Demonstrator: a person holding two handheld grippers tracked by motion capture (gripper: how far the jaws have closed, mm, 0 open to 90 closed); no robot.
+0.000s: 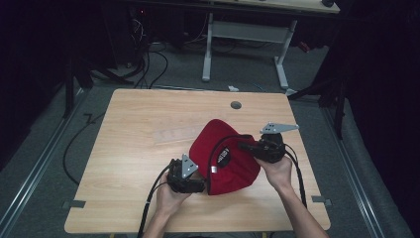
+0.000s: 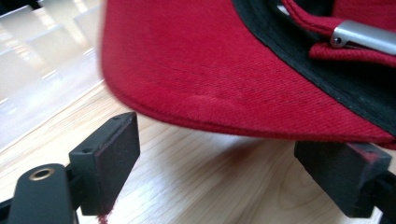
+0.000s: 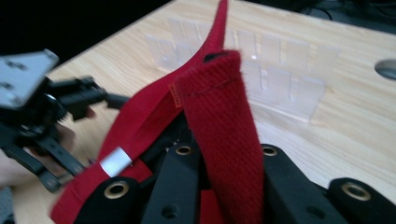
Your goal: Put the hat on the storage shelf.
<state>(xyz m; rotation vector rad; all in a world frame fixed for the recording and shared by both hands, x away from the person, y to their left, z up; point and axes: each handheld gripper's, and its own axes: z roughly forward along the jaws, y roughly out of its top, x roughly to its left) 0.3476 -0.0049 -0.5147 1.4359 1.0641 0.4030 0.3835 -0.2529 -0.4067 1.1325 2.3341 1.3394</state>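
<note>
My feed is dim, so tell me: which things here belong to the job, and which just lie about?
In the job:
red fabric cap
its red strap, clamped in the right gripper
left gripper, open at the brim

Lying about:
clear plastic rack
light wooden table

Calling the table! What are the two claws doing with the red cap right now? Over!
Left claw open, brim of red cap above it. Right claw shut on the cap's strap. Clear plastic rack behind, nothing blocking.

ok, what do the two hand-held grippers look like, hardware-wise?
Left hand-held gripper and right hand-held gripper: black bodies, each topped by a grey three-cornered plate and trailing a black cable. Blocky black jaw pads, brass-ringed holes in the linkage. Forearms bare, no sleeves.
</note>
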